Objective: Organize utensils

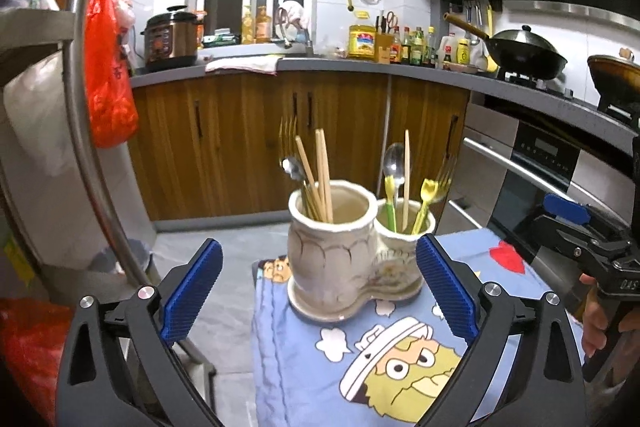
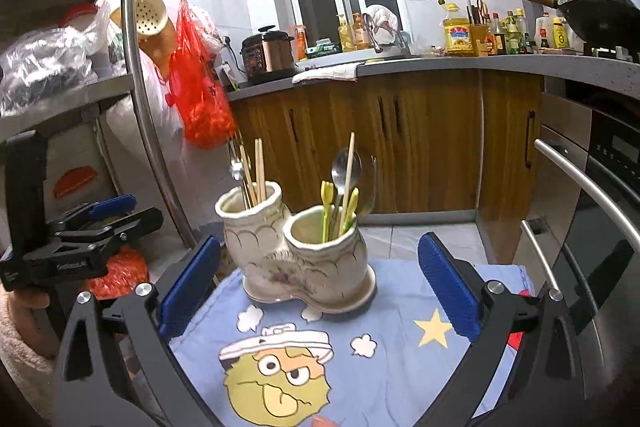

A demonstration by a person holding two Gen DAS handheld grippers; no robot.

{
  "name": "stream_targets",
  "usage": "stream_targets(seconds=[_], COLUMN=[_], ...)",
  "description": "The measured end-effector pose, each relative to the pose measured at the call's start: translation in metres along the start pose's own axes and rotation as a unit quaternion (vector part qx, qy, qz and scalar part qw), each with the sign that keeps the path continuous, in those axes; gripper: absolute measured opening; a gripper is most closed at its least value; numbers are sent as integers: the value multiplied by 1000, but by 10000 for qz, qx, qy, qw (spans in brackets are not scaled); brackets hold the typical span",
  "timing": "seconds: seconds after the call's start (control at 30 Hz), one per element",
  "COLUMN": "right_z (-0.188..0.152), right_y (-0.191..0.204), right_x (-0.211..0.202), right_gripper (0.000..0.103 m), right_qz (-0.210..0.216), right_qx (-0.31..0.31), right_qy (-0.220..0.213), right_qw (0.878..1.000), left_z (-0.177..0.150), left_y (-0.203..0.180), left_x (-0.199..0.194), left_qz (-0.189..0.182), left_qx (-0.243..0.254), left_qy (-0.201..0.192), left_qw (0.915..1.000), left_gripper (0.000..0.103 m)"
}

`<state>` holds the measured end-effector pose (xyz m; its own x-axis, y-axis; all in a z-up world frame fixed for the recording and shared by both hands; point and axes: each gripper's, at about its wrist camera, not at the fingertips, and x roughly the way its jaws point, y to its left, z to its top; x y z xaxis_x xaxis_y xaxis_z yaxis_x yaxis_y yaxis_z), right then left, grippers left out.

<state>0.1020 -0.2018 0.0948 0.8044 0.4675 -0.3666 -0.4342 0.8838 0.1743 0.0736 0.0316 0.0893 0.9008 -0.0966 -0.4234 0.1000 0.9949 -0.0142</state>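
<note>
Cream glazed ceramic double-cup utensil holder (image 1: 352, 251) stands upright on the blue cartoon-print cloth (image 1: 360, 355) covering the surface, towards the far edge. Holder is two joined pots on one flared base, so it sits stable w/out support.

Left, taller pot: wooden chopsticks (image 1: 320, 175), a gold fork (image 1: 287, 135) and a small metal spoon (image 1: 294, 169), all leaning on the rim. Right, lower pot: steel spoon (image 1: 394, 159), one single pale chopstick (image 1: 406, 179), yellow-green plastic-handled pieces (image 1: 426, 199) and another gold fork (image 1: 445, 173). Everything stands handle-down, heads up — prob. so they're easy to pick out by type. Sorting looks incomplete, though: one chopstick is in the right pot while the rest are in the left.

Left gripper (image 1: 320, 291): jaws released, spread wide, nothing between them; blue ribbed pads (image 1: 192, 291) flank the holder w/out touching, near side of it. Right gripper (image 2: 320, 287): same, jaws wide apart, empty, holder framed between the pads but apart from them. Each gripper shows at the edge of the other's view, held by a hand (image 1: 596, 319), so both sit side by side, near side of the holder, aimed slightly down at it.

No loose utensils visible on the cloth in either view, so the task looks at or near its end. If anything's left, it's prob. moving the stray chopstick to the left pot; a thin stick among crowded handles would need a narrow pinch from above to avoid knocking the spoon.
</note>
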Motion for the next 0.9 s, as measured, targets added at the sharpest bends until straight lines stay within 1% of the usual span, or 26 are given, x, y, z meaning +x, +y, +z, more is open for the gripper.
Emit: stream_targets(seconds=[0.13, 0.23, 0.33, 0.4, 0.5, 0.53, 0.7, 0.9], right_z=[-15, -25, -32, -37, -45, -47, -54, -55], right_y=[1, 1, 3, 4, 7, 7, 3, -1], right_x=[8, 13, 17, 20, 28, 29, 32, 35], right_gripper=[97, 97, 98, 98, 98, 98, 98, 98], right_qz=[-141, -334, -481, -625, -893, -896, -891, -963], right_qx=[-68, -192, -283, -270, -326, -344, -198, -153], right_qy=[11, 21, -27, -78, 29, 53, 97, 142], right_qw=[9999, 9993, 9984, 9977, 9955, 9954, 9958, 9951], left_z=[-20, -31, -38, -41, -45, -46, -47, -48], left_y=[-2, 2, 3, 1, -9, -11, -8, -3], left_x=[9, 13, 19, 22, 25, 25, 22, 23], left_qz=[41, 88, 136, 248, 507, 566, 411, 507], left_qx=[-142, -295, -406, -374, -89, -17, -73, -76], left_qy=[1, -60, -42, -53, -81, -109, -202, -100], left_qw=[9999, 9995, 9991, 9990, 9986, 9983, 9989, 9986], left_gripper=[97, 97, 98, 98, 98, 98, 98, 98])
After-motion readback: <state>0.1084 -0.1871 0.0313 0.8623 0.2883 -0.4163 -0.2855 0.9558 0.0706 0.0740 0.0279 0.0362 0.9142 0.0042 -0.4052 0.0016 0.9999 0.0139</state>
